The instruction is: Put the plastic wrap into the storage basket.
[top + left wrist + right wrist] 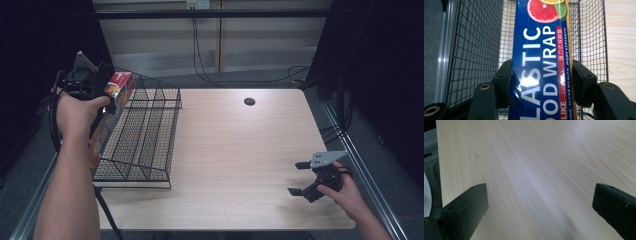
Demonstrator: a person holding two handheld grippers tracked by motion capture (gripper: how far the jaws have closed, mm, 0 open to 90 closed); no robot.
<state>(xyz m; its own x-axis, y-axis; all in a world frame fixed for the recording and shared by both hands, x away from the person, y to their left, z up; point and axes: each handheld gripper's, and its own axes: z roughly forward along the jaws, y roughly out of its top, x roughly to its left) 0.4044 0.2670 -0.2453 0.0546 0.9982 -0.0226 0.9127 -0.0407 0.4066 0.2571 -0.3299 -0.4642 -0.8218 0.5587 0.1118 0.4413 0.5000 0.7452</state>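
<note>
**Left gripper clamped on wrap box over wire basket; right gripper wide open and empty**

Left gripper point(541, 77): both jaws are closed against the long sides of a blue plastic food wrap box point(541, 62), pads pressing its edges. In the high view the left hand point(77, 112) holds this gripper at the table's left side, with the box's red end point(120, 82) above the far-left part of the black wire basket point(145, 135). The box's lower end is screened by the hand and basket mesh; whether it touches the basket floor cannot be determined. Lettering is cut off at the frame edges.

Table point(240, 150): light wood, with a small dark round hole point(249, 101) near the far edge.

Right gripper point(298, 177): jaws spread wide, holding nothing, near the front-right corner, in the right hand point(345, 192). Whether it rests on the table cannot be determined.
</note>
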